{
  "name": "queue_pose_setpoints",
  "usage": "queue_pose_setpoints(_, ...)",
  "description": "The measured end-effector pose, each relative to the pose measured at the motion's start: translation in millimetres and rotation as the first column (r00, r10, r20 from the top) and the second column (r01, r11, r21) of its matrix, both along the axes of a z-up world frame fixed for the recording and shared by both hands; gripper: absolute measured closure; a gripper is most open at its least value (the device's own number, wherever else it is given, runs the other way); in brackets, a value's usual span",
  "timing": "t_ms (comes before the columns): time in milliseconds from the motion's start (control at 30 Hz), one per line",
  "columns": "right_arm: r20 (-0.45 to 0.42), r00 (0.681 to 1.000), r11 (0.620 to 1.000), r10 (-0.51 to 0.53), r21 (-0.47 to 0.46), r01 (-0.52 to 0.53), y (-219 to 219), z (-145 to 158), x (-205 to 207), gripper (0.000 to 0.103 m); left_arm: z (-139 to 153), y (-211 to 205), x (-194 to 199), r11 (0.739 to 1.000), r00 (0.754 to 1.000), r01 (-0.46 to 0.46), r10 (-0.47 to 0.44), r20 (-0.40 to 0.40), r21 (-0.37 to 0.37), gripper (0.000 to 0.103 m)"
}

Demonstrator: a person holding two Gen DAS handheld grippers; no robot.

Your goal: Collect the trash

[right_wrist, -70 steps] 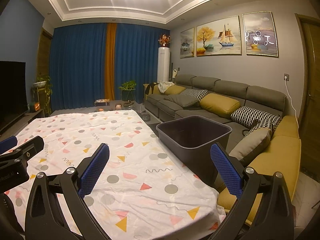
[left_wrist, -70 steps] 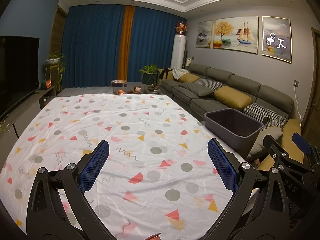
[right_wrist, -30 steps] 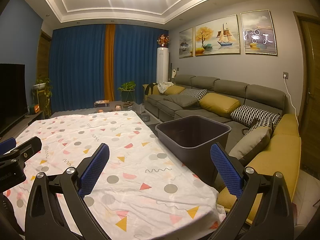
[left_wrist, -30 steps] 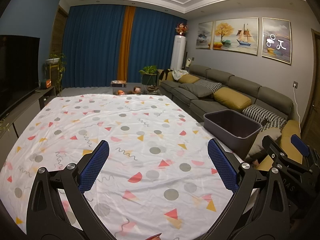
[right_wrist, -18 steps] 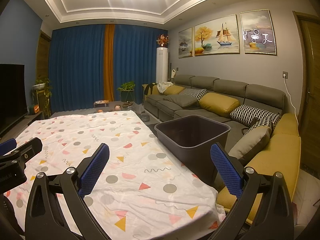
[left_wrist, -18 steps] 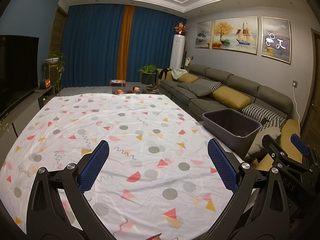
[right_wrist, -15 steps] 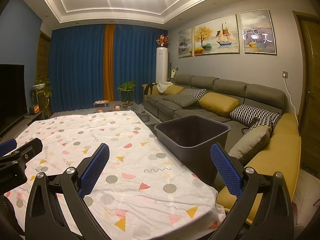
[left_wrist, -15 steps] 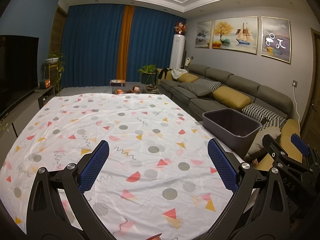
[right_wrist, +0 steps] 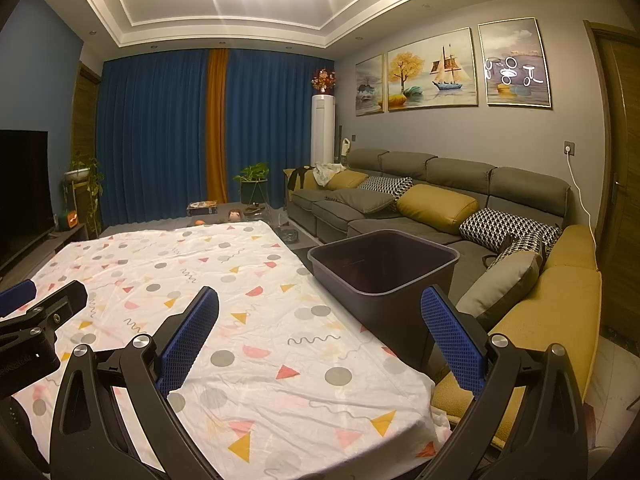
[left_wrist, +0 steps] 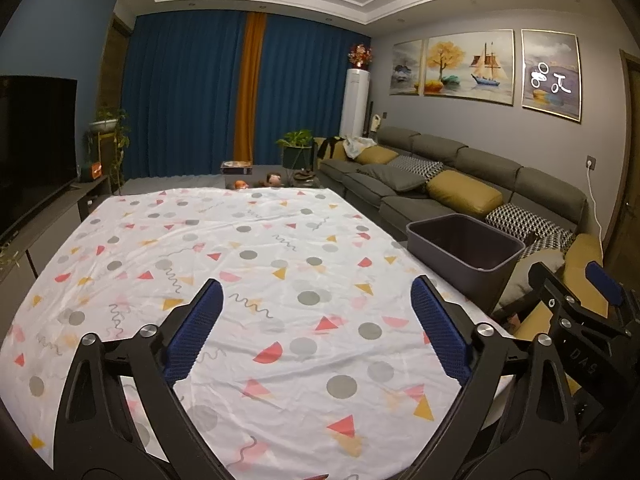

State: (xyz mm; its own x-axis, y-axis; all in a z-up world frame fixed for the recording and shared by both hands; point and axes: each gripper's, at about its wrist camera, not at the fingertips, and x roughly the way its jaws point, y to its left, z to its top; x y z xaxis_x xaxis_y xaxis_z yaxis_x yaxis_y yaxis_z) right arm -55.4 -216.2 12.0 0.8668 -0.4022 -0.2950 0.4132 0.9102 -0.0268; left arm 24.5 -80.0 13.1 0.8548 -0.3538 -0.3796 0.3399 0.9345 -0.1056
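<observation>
Patterned cloth (left_wrist: 248, 248), white with grey dots and coloured triangles, covers the bench, and from the left wrist view I see no trash lying on it anywhere. My left gripper (left_wrist: 316, 326) hangs over the near end with its jaws spread wide and nothing between them. Moving right, my right gripper (right_wrist: 320, 332) hovers over the bench's right edge, jaws equally wide and empty. Just beyond it the dark plastic bin (right_wrist: 384, 268) stands beside the bench, against the sofa (right_wrist: 440, 204); what I can see of its inside looks bare, though its floor is hidden from me. With no trash in view, I can only judge ahead: scraps would likely be light and crushable, so I would pinch them across the middle. The bin looks stiff and light, best taken by its rim.
</observation>
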Motion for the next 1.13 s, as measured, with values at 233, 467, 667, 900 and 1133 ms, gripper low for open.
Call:
queue_pose_setpoints(233, 0.002, 1.000, 1.000, -0.005, 0.004, 0.005, 0.0, 1.1, -0.2, 0.005, 1.7, 0.4, -1.7, 1.000, 1.000, -0.003, 0.003, 0.009, 0.002, 0.011)
queue_pose_setpoints(467, 0.001, 1.000, 1.000, -0.003, 0.007, 0.003, 1.2, 1.9, 0.4, 0.005, 3.4, -0.2, -2.3, 1.000, 1.000, 0.001, -0.001, 0.007, 0.005, 0.011)
queue_pose_setpoints(667, 0.001, 1.000, 1.000, -0.003, 0.010, 0.003, 1.4, 2.4, 1.9, 0.005, 3.7, -1.0, -1.8, 1.000, 1.000, 0.003, -0.003, 0.006, 0.010, 0.011)
queue_pose_setpoints(900, 0.002, 1.000, 1.000, -0.003, 0.010, 0.003, 1.1, 2.5, 2.1, 0.005, 4.7, -3.0, -1.2, 1.000, 1.000, 0.003, -0.004, 0.018, 0.022, 0.007)
queue_pose_setpoints(1133, 0.003, 1.000, 1.000, -0.003, 0.012, 0.003, 0.6, 2.3, 2.5, 0.005, 7.3, -4.2, -4.0, 0.999, 0.999, -0.014, 0.013, 0.040, 0.035, 0.006)
